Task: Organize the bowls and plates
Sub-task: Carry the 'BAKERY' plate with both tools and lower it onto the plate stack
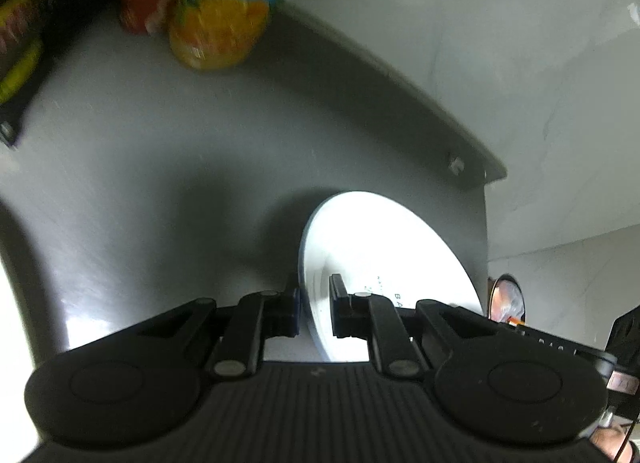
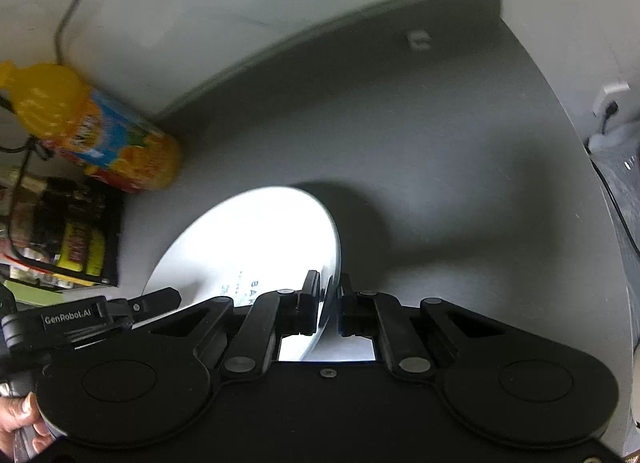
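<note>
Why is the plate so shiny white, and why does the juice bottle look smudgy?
In both views the white plate is overexposed, glaring bright against the dim grey table. In the left wrist view the juice bottle is smeared by blur; in the right wrist view it's softer too, and the fisheye lens bends the table edge.

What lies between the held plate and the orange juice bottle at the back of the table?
Nothing: in the right wrist view, only bare grey table separates the white plate from the juice bottle.
</note>
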The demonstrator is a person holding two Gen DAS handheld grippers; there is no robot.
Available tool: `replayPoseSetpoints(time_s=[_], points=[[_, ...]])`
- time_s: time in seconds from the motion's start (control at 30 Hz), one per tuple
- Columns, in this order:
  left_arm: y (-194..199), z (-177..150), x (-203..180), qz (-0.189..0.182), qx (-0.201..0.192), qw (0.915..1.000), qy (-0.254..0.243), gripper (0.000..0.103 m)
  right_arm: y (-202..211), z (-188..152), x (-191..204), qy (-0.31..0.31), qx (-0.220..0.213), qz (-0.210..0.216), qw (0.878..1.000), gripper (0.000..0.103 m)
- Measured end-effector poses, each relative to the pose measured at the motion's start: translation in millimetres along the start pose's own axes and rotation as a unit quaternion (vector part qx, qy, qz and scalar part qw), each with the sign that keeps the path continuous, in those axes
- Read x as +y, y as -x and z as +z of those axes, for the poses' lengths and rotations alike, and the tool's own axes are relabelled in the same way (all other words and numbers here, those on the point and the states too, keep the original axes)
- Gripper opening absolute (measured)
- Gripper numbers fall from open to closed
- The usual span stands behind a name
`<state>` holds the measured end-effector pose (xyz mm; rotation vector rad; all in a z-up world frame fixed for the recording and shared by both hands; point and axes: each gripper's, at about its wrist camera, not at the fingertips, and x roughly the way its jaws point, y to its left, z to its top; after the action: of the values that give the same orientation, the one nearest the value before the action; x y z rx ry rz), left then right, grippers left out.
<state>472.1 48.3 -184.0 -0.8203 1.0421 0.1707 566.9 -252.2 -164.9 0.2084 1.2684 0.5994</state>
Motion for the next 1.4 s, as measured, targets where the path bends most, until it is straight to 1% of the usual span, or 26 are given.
replayPoseSetpoints(time_s=[0.07,0.2,0.4,0.47,0.57,0.8,1.0,1.27,1.4], points=[[13.9,5.6,0.9,0.003,-0.012,0.9999,0.000,0.012,4.3,3.6,11.0,0.007,-0.005,0.013,1.000,0.009],[41.4,11.6,9.2,0.010,-0.029,0.9995,-0.004,0.012,7.7,4.1,35.1,0.016,-0.014,0.025,0.999,0.009],[72.3,11.7,26.0,0.020,-0.041,0.9989,-0.007,0.012,10.7,-3.4,61.9,0.014,-0.023,0.043,0.999,0.009],[83.0,10.3,34.1,0.020,-0.045,0.9988,-0.006,0.012,11.3,-6.6,69.8,0.014,-0.028,0.048,0.998,0.009],[101.3,6.1,43.9,0.021,-0.056,0.9980,-0.019,0.012,12.7,-14.5,83.8,0.017,-0.031,0.054,0.998,0.009],[132.6,-2.2,78.0,0.026,-0.058,0.9978,-0.019,0.012,10.2,-38.6,112.7,0.025,-0.038,0.071,0.996,0.009],[150.3,-14.7,104.3,0.031,-0.059,0.9976,-0.020,0.012,2.0,-61.6,128.7,0.016,-0.039,0.083,0.996,0.009],[159.1,-25.8,135.5,0.039,-0.059,0.9975,-0.010,0.012,-10.3,-88.0,150.9,0.028,-0.024,0.084,0.996,0.009],[161.3,-26.6,151.1,0.048,-0.056,0.9973,-0.003,0.012,-18.0,-97.1,162.9,0.046,-0.012,0.085,0.995,0.009]])
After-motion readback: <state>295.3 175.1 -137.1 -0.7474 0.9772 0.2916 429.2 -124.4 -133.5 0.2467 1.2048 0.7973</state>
